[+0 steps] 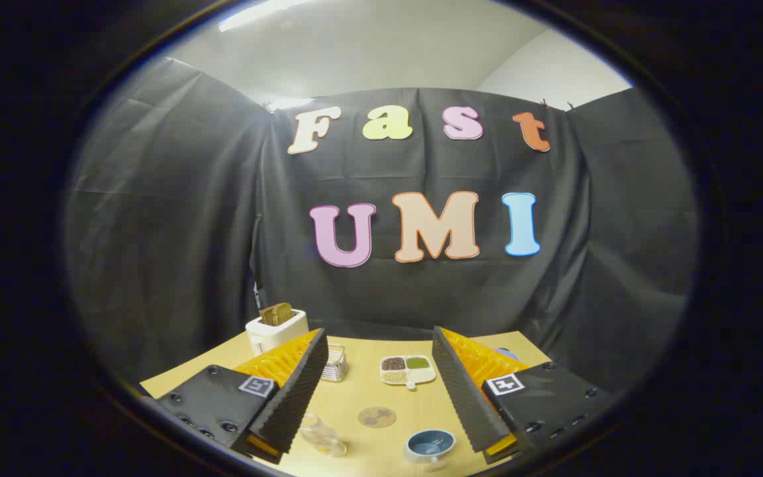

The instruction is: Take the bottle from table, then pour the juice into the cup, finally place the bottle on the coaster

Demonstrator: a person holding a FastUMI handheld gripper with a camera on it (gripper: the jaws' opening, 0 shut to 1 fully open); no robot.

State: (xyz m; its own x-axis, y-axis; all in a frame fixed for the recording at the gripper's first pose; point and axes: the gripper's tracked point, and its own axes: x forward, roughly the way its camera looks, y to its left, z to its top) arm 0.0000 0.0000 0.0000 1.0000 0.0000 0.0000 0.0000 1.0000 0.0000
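The gripper (pixel 377 391) hung above the table (pixel 361 397), its fingers spread wide and holding nothing. Between them lay the coaster (pixel 377 417), with the bottle (pixel 323 437) beside the left finger and the cup (pixel 430 444) near the right one. Beyond stood a divided dish (pixel 408 370), a small rack (pixel 334 363) and a toaster (pixel 275 328).

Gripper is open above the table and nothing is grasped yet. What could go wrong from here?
The bottle is clear and sits close to one finger of the open gripper, so closing off-centre may tip it. The cup stands near the other finger; a sweep could knock it. The coaster lies between the two, leaving little room for the final placement.
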